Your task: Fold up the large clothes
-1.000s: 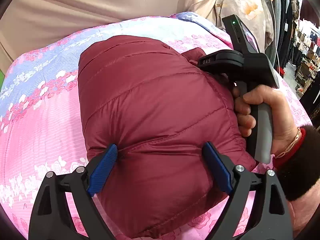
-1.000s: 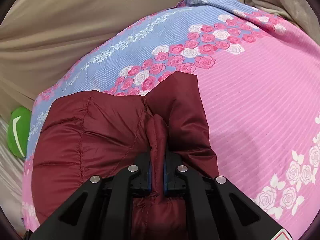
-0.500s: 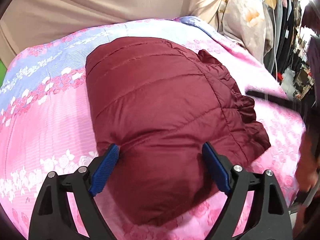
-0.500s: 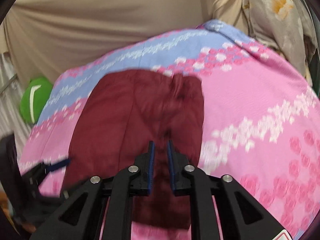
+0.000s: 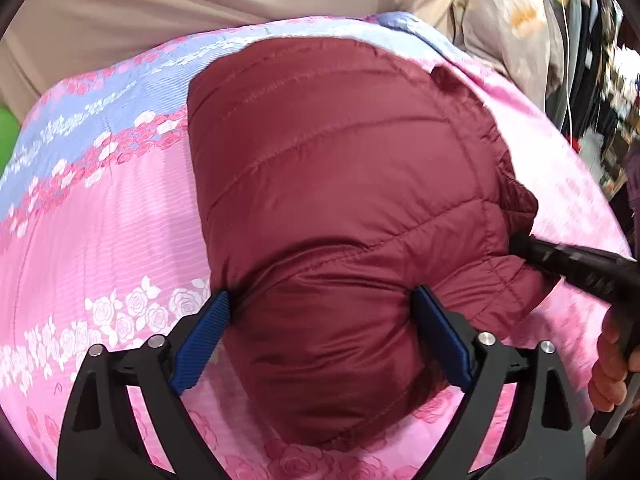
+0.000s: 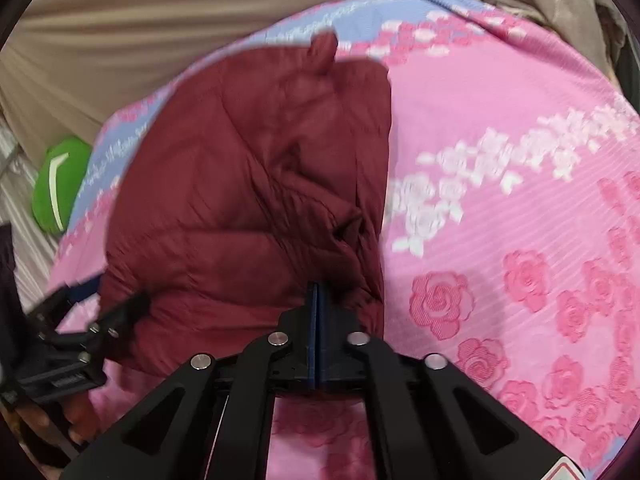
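Two grippers work at one folded jacket (image 5: 344, 200). Left gripper (image 5: 320, 332): jaws spread wide, blue pads (image 5: 202, 344) straddling the near end of the maroon bundle, fabric bulging between them; whether the pads actually press the cloth I cannot tell. Its lower arms are cut off by the frame edge.

Right gripper (image 6: 317, 312): blue pads pressed flat together, tips at the jacket's near edge. No fabric shows between them, and whether a fold is caught at the very tip is hard to make out, as the view is motion-blurred. From the left wrist view only its black tip (image 5: 576, 264) shows, touching the jacket's right side, with a hand (image 5: 612, 364) partly cut off at the right edge.

Jacket lies puffy and quilted on the bedspread (image 5: 100, 240), pink with rose bands and a blue stripe at the far side. Its underside and inner layers are hidden.

Beyond: beige cloth (image 5: 200, 8) behind the bed, a green object (image 6: 60, 184) at far left, partly hidden by the bedspread, and blurred hanging clothes (image 5: 560, 20) at upper right.
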`<state>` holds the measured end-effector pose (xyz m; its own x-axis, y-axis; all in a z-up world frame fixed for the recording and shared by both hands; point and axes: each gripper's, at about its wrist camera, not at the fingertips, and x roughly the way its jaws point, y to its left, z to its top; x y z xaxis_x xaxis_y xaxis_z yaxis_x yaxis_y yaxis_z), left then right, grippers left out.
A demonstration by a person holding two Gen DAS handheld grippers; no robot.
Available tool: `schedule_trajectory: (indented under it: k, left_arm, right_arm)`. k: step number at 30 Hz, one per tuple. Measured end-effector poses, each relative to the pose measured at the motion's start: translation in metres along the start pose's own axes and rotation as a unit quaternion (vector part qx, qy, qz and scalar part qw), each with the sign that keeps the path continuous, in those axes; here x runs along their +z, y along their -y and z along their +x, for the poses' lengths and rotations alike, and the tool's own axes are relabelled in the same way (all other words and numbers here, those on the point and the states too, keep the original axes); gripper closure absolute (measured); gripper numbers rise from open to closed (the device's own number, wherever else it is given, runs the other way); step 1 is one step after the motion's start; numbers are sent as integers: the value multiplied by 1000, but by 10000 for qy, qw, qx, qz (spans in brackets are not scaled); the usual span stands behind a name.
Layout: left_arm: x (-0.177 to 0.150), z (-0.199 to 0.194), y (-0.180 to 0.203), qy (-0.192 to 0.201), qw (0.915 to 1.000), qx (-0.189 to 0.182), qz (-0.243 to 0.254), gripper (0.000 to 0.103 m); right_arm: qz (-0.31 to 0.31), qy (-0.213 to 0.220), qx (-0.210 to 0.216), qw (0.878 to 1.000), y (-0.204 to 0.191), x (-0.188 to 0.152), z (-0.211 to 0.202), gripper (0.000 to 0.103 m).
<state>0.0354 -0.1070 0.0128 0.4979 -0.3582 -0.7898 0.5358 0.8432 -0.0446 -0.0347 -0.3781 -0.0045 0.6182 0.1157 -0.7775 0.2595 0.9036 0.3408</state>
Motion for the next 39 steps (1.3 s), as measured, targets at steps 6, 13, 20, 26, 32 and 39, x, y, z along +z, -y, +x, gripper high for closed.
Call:
schedule_trajectory:
  k: [6,13,20,26,32,39]
  left_arm:
    - [26,-22,-9,418,9985,-200,-307,17]
    - [39,19,-7,69,9994,-38,-327,11]
    - [36,23,-10,15,9993,-36,-383,7]
    - [34,26,-10,-19,9993,-1,-383,6]
    - [33,25,-11,-27,9991,-16,-427,6]
    - [17,-20,-1,181,9986,-439,-225,10]
  right_arm:
    - [-332,707,-105,9969,-24,48,-18,95]
    - [40,-59,-29,10000,-2,62,54,103]
    - [-88,125,-284,9995,-7,35,33,101]
    - [36,277,-213,9994,-8,28,14,90]
    - [169,335,-170,9992,-2,-1,-14,57]
    - [461,144,-23,9988,11,-12,-2,56]
